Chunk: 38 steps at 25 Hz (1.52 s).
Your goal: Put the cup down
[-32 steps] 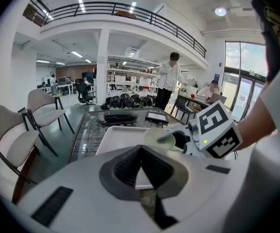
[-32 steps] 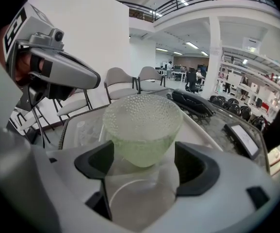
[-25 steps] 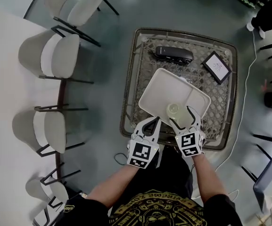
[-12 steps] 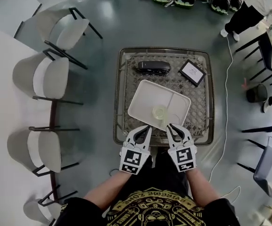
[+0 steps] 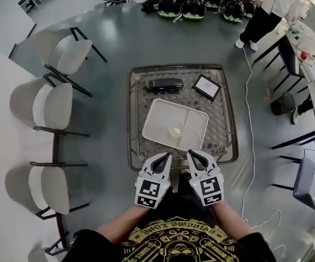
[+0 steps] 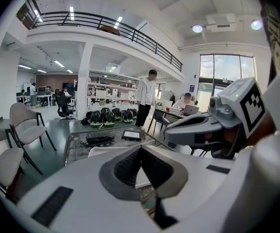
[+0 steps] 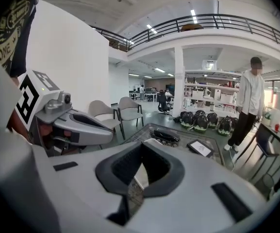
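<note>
The left gripper (image 5: 167, 157) has its two grey jaws pressed together at the tips, and there is nothing between them. The right gripper (image 5: 192, 155) has just been closing its jaws; they meet at the tips too, with nothing in them. Both grippers are white and smooth, each with a cube of black and white squares on top. They hang side by side just in front of the near edge of the table (image 5: 225, 130), well apart from the cup (image 5: 176, 128). The cup is see-through and round. It stands upright near the middle of a flat white tray (image 5: 158, 112) with rounded corners. The table is square, with a thin metal rim and a criss-cross woven look under its top. At its far side lie a long black case (image 5: 165, 83) and a small black-framed card (image 5: 207, 87). The floor (image 5: 108, 91) is grey and shiny. White curved chairs (image 5: 52, 105) stand on the left, and dark round helmets (image 5: 192, 4) sit on the floor beyond the table.
</note>
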Each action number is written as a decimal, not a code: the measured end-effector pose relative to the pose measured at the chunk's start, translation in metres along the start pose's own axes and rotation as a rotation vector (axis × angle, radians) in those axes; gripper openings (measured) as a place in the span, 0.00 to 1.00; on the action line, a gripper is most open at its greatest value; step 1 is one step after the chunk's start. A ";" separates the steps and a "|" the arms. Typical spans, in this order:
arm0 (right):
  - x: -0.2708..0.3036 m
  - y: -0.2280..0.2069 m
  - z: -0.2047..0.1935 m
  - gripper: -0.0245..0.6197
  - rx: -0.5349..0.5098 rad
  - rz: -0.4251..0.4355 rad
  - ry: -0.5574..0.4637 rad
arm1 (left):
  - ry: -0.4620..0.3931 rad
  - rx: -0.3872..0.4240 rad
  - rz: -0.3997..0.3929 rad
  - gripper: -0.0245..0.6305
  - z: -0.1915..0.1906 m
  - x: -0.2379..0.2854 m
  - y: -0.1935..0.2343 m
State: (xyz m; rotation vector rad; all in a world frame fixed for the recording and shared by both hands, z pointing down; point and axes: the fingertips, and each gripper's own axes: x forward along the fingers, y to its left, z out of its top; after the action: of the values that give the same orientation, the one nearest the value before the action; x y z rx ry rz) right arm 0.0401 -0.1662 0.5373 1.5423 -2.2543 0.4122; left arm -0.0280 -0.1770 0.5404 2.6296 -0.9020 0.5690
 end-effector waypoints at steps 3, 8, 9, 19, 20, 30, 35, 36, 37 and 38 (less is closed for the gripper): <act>-0.011 0.007 0.004 0.05 -0.005 -0.017 -0.008 | -0.019 0.007 -0.022 0.04 0.006 -0.006 -0.006; -0.026 0.021 0.002 0.05 0.010 -0.049 -0.010 | -0.071 0.060 -0.078 0.04 0.016 -0.022 -0.023; -0.029 0.023 0.002 0.05 0.012 -0.055 -0.010 | -0.080 0.060 -0.092 0.04 0.018 -0.024 -0.026; -0.051 0.032 0.015 0.05 -0.011 -0.078 -0.006 | -0.092 0.022 -0.133 0.04 0.015 -0.037 -0.038; -0.052 0.034 0.015 0.05 -0.016 -0.072 -0.004 | -0.091 0.016 -0.129 0.04 0.014 -0.038 -0.038; -0.079 0.031 0.014 0.05 -0.037 0.012 -0.043 | -0.093 -0.007 -0.087 0.04 0.022 -0.039 -0.071; -0.111 0.014 0.000 0.05 -0.075 0.067 -0.045 | -0.103 -0.013 -0.032 0.04 0.021 -0.029 -0.108; -0.120 0.010 -0.002 0.05 -0.089 0.082 -0.040 | -0.105 -0.018 -0.020 0.04 0.022 -0.028 -0.118; -0.129 0.006 -0.006 0.05 -0.097 0.096 -0.042 | -0.107 -0.024 -0.006 0.04 0.022 -0.027 -0.130; -0.138 0.002 -0.011 0.05 -0.098 0.110 -0.052 | -0.108 -0.029 0.011 0.04 0.022 -0.026 -0.141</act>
State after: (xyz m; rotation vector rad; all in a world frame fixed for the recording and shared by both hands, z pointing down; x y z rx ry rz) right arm 0.0855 -0.0471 0.4835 1.3999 -2.3693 0.2902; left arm 0.0488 -0.0655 0.4872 2.6526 -0.9490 0.4169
